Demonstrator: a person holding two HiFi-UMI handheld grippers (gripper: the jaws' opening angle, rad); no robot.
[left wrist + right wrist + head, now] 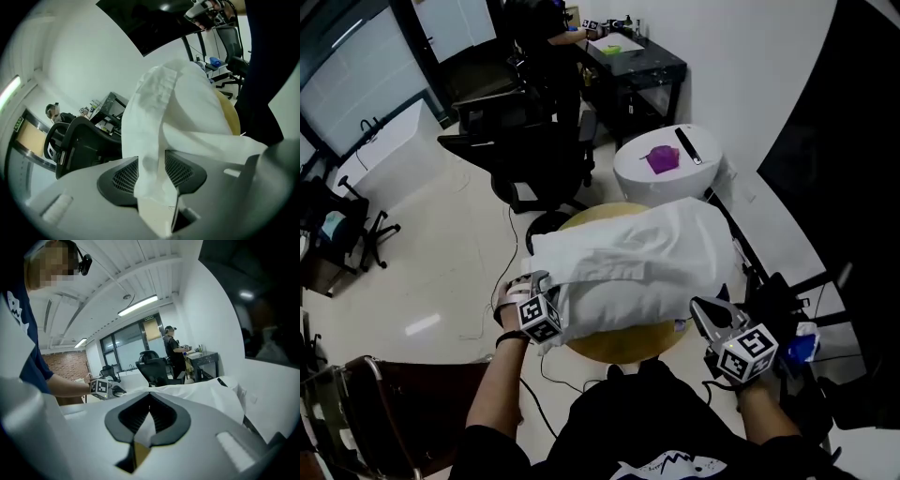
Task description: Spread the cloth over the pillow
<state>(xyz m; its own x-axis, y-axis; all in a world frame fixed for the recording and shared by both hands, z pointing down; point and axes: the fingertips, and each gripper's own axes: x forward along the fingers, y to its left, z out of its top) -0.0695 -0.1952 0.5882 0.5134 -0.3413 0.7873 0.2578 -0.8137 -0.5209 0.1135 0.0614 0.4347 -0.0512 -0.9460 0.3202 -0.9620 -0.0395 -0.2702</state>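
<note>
1. The left gripper [152, 174] is clenched on a bunched fold of the cloth [628, 248], and the right gripper [149, 420] is pinched shut on its thin near corner.
2. The cloth drapes the pillow [623, 305] on the round worktop [619, 347].
3. This looks like late spreading; the next move calls for pulling the edges even

Navy tee [609, 422], white print [661, 464], b&w marker cubes [541, 319]

The cloth [623, 272] is white, the table [623, 345] tan, a container [662, 158] seemingly purple.
</note>
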